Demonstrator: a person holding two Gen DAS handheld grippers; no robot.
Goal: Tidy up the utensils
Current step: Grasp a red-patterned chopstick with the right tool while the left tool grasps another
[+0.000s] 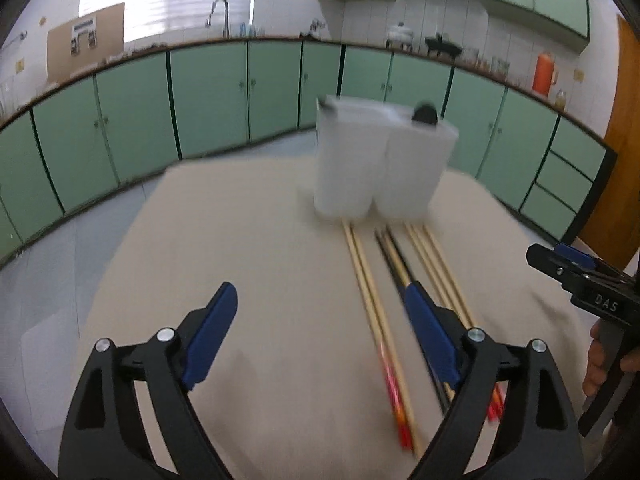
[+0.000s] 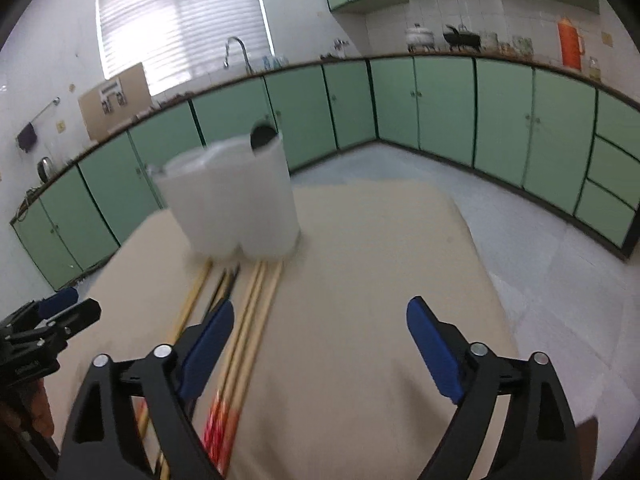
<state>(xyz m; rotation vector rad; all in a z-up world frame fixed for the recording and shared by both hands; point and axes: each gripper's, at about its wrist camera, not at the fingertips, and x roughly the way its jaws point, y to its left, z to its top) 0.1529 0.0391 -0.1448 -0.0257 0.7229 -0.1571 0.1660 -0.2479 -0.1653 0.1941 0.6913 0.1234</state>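
Several chopsticks lie side by side on the beige table (image 1: 240, 240): a light wooden pair with red ends (image 1: 368, 292), a dark pair (image 1: 390, 248) and another wooden pair (image 1: 432, 256). Their far tips reach a white two-part utensil holder (image 1: 380, 164), which stands upright with a black rounded item (image 1: 425, 114) poking out of its top. My left gripper (image 1: 320, 290) is open and holds nothing; its right finger hangs over the dark pair. My right gripper (image 2: 320, 305) is open and holds nothing too, with its left finger over the chopsticks (image 2: 256, 312). The holder (image 2: 232, 204) stands beyond both.
Each gripper shows in the other's view: the right one (image 1: 560, 264) with a hand (image 1: 596, 360) on it, the left one (image 2: 68, 308). Green cabinets (image 1: 208, 92) line the walls behind, under a counter with a faucet (image 1: 220, 12) and an orange flask (image 1: 544, 72). Pale floor surrounds the table.
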